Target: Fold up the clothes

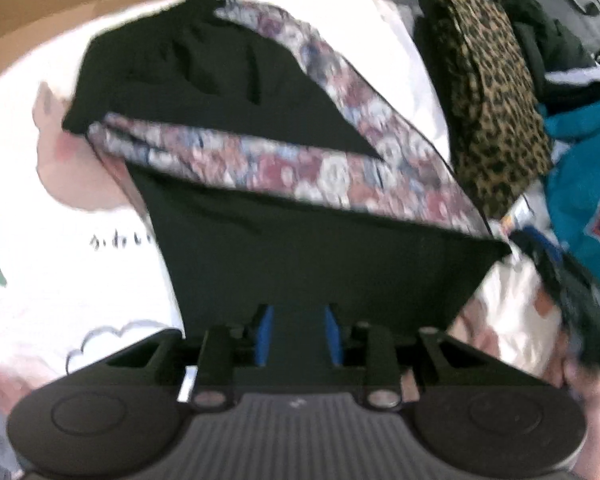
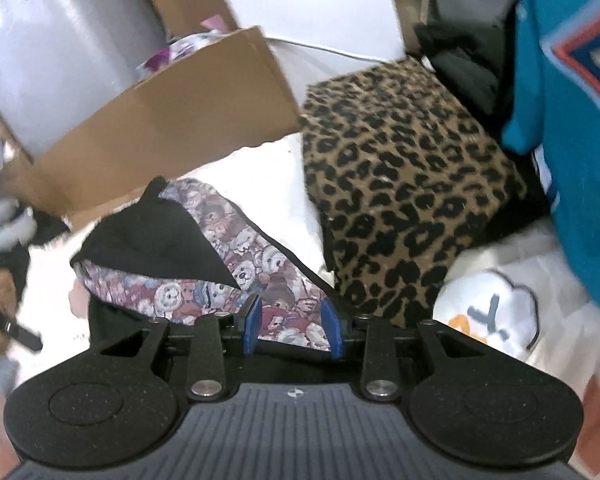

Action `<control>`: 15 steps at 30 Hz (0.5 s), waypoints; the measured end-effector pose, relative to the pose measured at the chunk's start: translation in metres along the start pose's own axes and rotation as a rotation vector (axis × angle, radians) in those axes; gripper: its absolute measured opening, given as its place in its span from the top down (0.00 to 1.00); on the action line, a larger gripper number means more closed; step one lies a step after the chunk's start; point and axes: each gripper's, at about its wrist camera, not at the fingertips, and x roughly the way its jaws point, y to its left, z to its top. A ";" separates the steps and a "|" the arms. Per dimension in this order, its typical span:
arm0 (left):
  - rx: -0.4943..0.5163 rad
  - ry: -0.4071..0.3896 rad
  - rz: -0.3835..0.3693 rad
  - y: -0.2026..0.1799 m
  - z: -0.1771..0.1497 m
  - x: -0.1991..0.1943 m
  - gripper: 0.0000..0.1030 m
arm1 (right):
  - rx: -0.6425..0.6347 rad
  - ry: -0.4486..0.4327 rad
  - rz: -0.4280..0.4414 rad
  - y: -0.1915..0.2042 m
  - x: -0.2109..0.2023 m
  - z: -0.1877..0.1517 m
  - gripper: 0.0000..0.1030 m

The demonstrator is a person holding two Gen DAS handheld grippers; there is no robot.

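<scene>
Your left tool (image 1: 299, 334) hangs with its blue pads narrowly parted above the black lining of the teddy-print garment (image 1: 284, 168), gripping nothing; whether the pads brush the cloth you cannot tell, as blur softens that whole view. Your right tool (image 2: 292, 330) is parted somewhat wider, the garment's printed edge lying between its pads, none visibly pressing on it. The garment lies half folded on the white cartoon-print sheet (image 1: 60, 280), black side turned up over the print. Only the right view resolves the teddy faces. To the right sits a folded leopard-print piece (image 2: 400, 184), just beside the garment, and a teal jersey (image 2: 572, 128), cut off at the frame edge. A cardboard box (image 2: 172, 120) stands at the far left.
</scene>
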 end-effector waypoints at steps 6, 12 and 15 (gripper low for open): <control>-0.008 -0.030 -0.036 0.009 0.017 0.017 0.64 | -0.046 -0.020 0.057 0.025 0.003 -0.014 0.53; 0.019 0.002 -0.044 0.026 0.028 0.037 0.58 | -0.035 -0.014 0.071 0.026 0.015 -0.018 0.53; 0.003 -0.030 -0.054 0.039 0.034 0.041 0.53 | -0.044 0.005 0.063 0.027 0.025 -0.020 0.53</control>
